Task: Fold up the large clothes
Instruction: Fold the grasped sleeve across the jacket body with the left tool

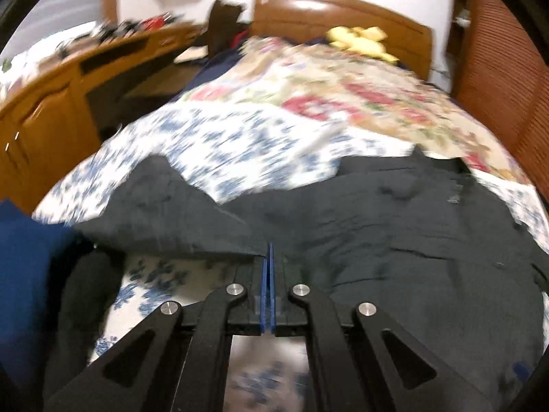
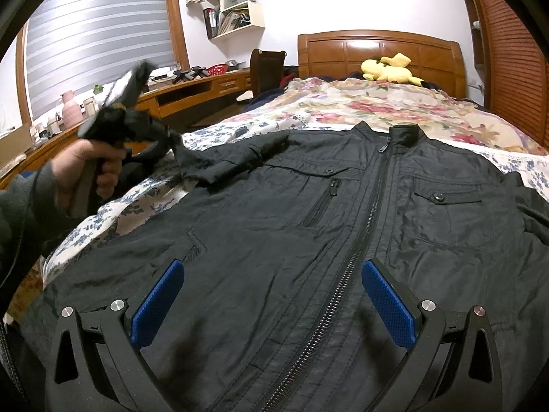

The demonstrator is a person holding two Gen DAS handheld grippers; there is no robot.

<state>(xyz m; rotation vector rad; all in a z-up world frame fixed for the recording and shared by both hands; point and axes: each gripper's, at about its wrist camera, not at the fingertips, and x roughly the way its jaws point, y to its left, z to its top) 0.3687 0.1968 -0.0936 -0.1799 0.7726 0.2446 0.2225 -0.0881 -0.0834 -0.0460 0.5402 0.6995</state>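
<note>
A bedroom with a wooden bed fills both views, its blue-and-white floral bedspread [image 2: 219, 130] serving as the work surface. Nearest on that bedspread lies the black jacket [image 2: 308, 226], front up and zipped, collar toward the headboard [image 2: 377, 51]. The right gripper [image 2: 272, 295] hovers over the jacket's hem, its blue pads spread wide with nothing pinched between them. To the jacket's left, a hand [image 2: 92, 168] holds the left gripper [image 1: 269, 257], whose jaws are pressed together; the sleeve [image 2: 219, 161] edge meets the tips, but blur hides whether cloth is actually pinched. Beyond the jacket's collar a second, red-flowered cover [image 2: 360, 106] runs to the headboard, where a yellow plush toy [image 2: 387, 68] rests. Left of the headboard stand a curved wooden desk [image 2: 192, 92], wall shelves [image 2: 233, 3] and a blinded window [image 2: 99, 34]; the desk clutter is too small to identify.
</note>
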